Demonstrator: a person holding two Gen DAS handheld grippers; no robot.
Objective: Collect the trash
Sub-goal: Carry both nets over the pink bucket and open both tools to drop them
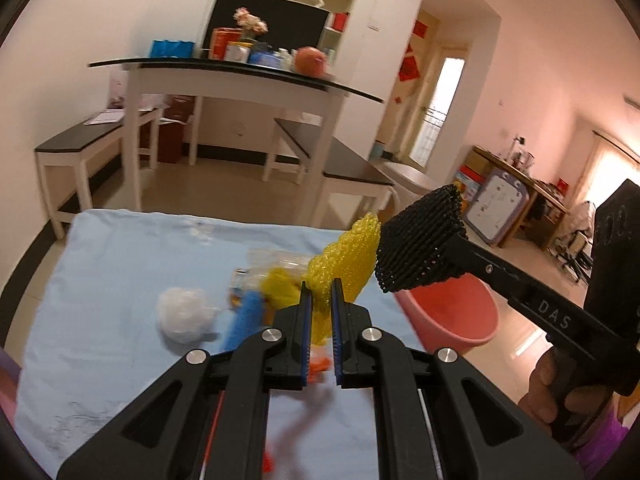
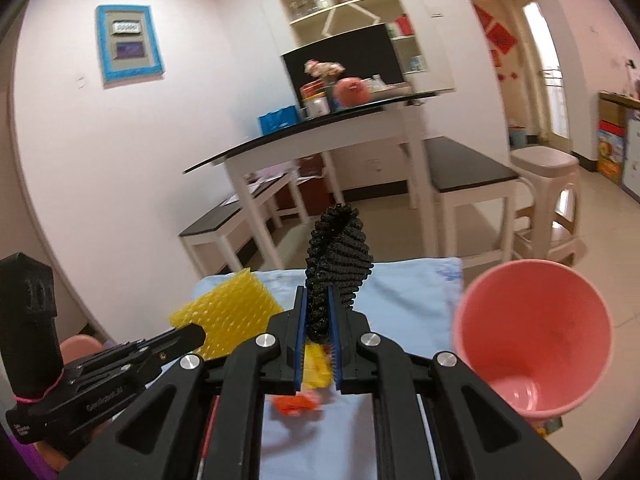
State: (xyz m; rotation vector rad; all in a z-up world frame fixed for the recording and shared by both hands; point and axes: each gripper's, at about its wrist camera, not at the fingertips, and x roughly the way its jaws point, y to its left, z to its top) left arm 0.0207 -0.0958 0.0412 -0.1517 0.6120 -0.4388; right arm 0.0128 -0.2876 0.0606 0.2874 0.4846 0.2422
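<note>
My left gripper (image 1: 321, 292) is shut on a yellow foam net sleeve (image 1: 346, 264), held above the blue cloth (image 1: 120, 280). It also shows in the right wrist view (image 2: 228, 316). My right gripper (image 2: 319, 300) is shut on a black foam net sleeve (image 2: 340, 256), seen in the left wrist view (image 1: 420, 240) raised near the pink bin (image 1: 452, 312). The pink bin (image 2: 532, 328) stands to the right of the cloth. A white crumpled wad (image 1: 184, 314), a blue piece (image 1: 244, 320), a clear wrapper (image 1: 276, 260) and orange scraps (image 2: 296, 402) lie on the cloth.
A white table with a black top (image 1: 240, 76) carries boxes and a ball behind the cloth. Benches (image 1: 80, 148) stand by it. A pink stool (image 2: 548, 200) stands at the right. A cluttered desk (image 1: 516, 184) is at the far right.
</note>
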